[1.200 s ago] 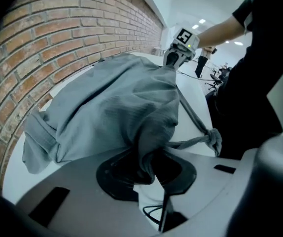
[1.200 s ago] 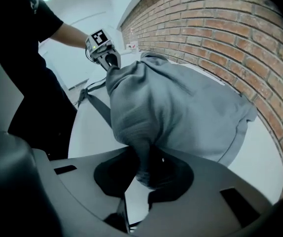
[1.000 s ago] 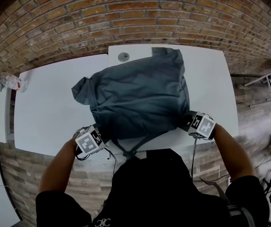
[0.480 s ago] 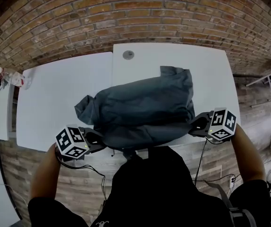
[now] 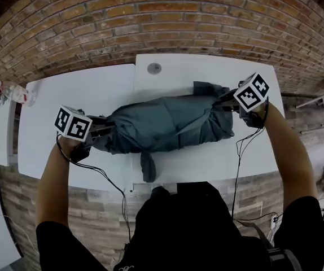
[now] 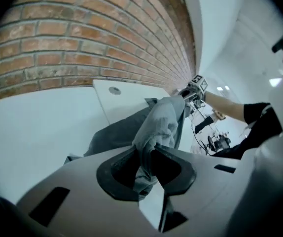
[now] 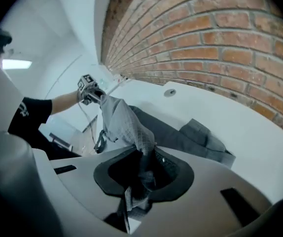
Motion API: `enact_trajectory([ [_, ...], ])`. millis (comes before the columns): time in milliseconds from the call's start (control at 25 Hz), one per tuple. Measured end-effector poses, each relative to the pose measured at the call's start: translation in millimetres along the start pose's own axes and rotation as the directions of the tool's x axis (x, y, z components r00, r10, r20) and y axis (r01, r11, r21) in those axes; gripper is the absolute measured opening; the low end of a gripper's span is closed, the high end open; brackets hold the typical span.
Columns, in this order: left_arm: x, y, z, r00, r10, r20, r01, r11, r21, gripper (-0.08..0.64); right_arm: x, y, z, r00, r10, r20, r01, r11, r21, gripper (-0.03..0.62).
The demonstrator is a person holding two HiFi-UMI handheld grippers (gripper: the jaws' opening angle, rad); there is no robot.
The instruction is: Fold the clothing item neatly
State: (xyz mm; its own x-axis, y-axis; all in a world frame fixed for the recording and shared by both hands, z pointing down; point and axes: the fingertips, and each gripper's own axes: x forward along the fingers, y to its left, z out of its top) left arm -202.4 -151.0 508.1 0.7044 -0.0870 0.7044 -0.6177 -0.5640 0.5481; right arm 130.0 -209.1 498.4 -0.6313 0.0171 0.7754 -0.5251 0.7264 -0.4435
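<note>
The dark grey garment [image 5: 167, 130] is drawn out in a long band across the middle of the head view, over the white counter [image 5: 83, 95] that stands against the brick wall [image 5: 150, 16]. The left gripper [image 5: 101, 132], at the left of centre, has its fingers [image 6: 119, 169] clamped on a bunched edge of the cloth. The right gripper [image 5: 225, 99], up toward the right, has its fingers [image 7: 117, 174] pinched on the other end, with a scrap of fabric poking out behind them. The held edge rides above the counter between the two, while the rest of the cloth lies below it. A loose strip [image 5: 148, 168] trails toward the near edge. A small round disc [image 5: 154, 68] sits beyond the garment, well clear of it.
</note>
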Motion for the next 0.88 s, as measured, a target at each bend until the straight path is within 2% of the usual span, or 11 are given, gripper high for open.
enact_trajectory([
  [120, 19.1, 41.5, 7.9, 0.999, 0.039, 0.005, -0.038, 0.988, -0.150, 0.063, 22.5, -42.8, 13.9, 1.000, 0.016, 0.001, -0.016, 0.991, 0.129, 0.066],
  [240, 40.1, 89.2, -1.3, 0.991, 0.126, -0.048, -0.134, 0.954, -0.268, 0.037, 49.1, -87.3, 7.0, 0.998, -0.013, -0.060, 0.026, 0.974, 0.223, 0.066],
  [360, 64.5, 121.3, -22.3, 0.973, 0.189, -0.135, -0.222, 0.926, -0.305, 0.037, 74.2, -126.6, -12.8, 0.979, -0.121, -0.166, 0.153, 0.968, 0.201, 0.072],
  [440, 77.3, 129.0, -30.7, 0.964, 0.214, -0.160, -0.253, 0.923, -0.290, 0.035, 84.7, -134.8, -15.0, 0.973, -0.150, -0.178, 0.177, 0.973, 0.151, 0.084],
  [600, 79.2, 131.9, -28.8, 0.974, 0.202, -0.100, -0.223, 0.927, -0.303, 0.026, 87.9, -132.8, -7.5, 0.984, -0.143, -0.104, 0.154, 0.982, 0.108, 0.084],
  [680, 78.5, 128.2, -28.3, 0.981, 0.188, -0.051, -0.195, 0.934, -0.301, 0.028, 83.3, -131.9, -11.3, 0.991, -0.124, -0.057, 0.131, 0.982, 0.134, 0.087],
  [720, 75.1, 125.2, -26.6, 0.984, 0.180, -0.016, -0.176, 0.937, -0.301, 0.036, 77.9, -132.4, -11.8, 0.992, -0.122, -0.030, 0.125, 0.980, 0.152, 0.113],
  [800, 59.6, 118.4, -21.2, 0.986, 0.152, 0.070, -0.123, 0.941, -0.314, 0.127, 59.7, -134.3, -8.2, 0.989, -0.144, 0.041, 0.135, 0.974, 0.182, 0.155],
  [880, 35.3, 117.6, -17.8, 0.977, 0.157, 0.146, -0.103, 0.941, -0.322, 0.156, 34.0, -134.2, -4.8, 0.975, -0.191, 0.113, 0.165, 0.965, 0.204, 0.160],
])
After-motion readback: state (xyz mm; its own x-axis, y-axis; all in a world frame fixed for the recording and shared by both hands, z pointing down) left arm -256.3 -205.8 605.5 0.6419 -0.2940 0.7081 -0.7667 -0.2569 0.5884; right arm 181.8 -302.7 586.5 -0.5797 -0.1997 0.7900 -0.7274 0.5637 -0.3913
